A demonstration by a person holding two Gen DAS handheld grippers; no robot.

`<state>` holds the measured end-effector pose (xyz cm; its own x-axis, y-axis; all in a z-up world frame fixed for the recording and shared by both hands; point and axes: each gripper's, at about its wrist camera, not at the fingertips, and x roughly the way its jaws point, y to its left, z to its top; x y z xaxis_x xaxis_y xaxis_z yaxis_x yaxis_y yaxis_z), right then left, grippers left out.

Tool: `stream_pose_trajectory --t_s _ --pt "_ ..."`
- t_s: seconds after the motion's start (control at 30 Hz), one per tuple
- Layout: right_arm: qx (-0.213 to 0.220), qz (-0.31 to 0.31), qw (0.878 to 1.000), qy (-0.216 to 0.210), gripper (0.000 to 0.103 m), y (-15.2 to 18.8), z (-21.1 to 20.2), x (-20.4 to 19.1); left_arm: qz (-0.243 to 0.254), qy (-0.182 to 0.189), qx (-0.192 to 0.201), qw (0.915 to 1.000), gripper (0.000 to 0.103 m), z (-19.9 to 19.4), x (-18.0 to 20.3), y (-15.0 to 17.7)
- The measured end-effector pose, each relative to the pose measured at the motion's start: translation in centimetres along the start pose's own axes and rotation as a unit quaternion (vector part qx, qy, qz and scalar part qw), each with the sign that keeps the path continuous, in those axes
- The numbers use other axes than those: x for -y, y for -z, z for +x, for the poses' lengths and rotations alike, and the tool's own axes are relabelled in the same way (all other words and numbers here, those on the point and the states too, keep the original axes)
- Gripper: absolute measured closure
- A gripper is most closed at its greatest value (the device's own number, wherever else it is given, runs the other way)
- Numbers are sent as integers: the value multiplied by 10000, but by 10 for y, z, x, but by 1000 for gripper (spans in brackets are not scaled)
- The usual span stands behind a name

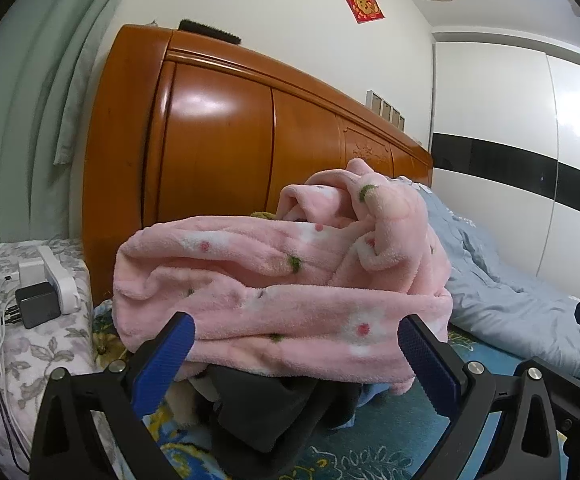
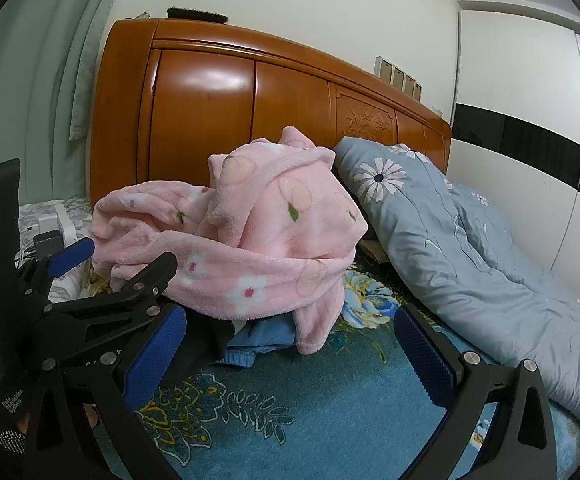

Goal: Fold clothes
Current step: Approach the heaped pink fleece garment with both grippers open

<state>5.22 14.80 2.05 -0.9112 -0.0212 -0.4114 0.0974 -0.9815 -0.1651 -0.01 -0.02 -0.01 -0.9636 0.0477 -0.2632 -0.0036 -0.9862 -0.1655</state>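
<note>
A crumpled pink fleece garment (image 1: 282, 276) with flower and fruit prints lies heaped on the bed, on top of a dark garment (image 1: 262, 404) and a blue garment (image 2: 258, 340). My left gripper (image 1: 296, 340) stands open just in front of the pink heap's lower edge, nothing between its blue pads. In the right wrist view the pink garment (image 2: 250, 240) sits ahead and to the left. My right gripper (image 2: 290, 344) is open over the teal floral bedsheet (image 2: 310, 408), near the blue garment. The left gripper (image 2: 118, 264) shows at the left of that view.
A wooden headboard (image 1: 218, 140) rises behind the heap. A grey-blue daisy-print quilt (image 2: 470, 248) is bunched on the right. A bedside surface on the left holds a white power strip (image 1: 58, 276), a black charger (image 1: 36, 304) and cables. A white wardrobe (image 1: 530, 128) stands at right.
</note>
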Motion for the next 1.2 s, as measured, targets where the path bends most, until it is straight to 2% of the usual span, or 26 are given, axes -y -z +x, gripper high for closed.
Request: stream_pose_trajectory --t_s 0.13,0.2,0.6,0.77,1.0,1.2 --pt "4 0 10000 4 0 0 1 -1 -115 67 14 9999 0 -2 -5 0" --pt "4 6 10000 6 0 1 2 1 -91 21 -100 9999 0 4 -5 -2" --pt "51 110 9999 -25 0 2 0 3 116 -34 182 9998 0 3 -1 -2" --pt "101 160 9998 -44 0 0 -2 4 40 119 222 9997 0 3 -3 -2" --pt "185 318 9992 -128 0 -1 -5 8 -202 513 58 9985 0 7 -7 -1" --pt "184 465 9985 -219 0 0 -1 7 27 322 79 9994 0 5 -6 -3"
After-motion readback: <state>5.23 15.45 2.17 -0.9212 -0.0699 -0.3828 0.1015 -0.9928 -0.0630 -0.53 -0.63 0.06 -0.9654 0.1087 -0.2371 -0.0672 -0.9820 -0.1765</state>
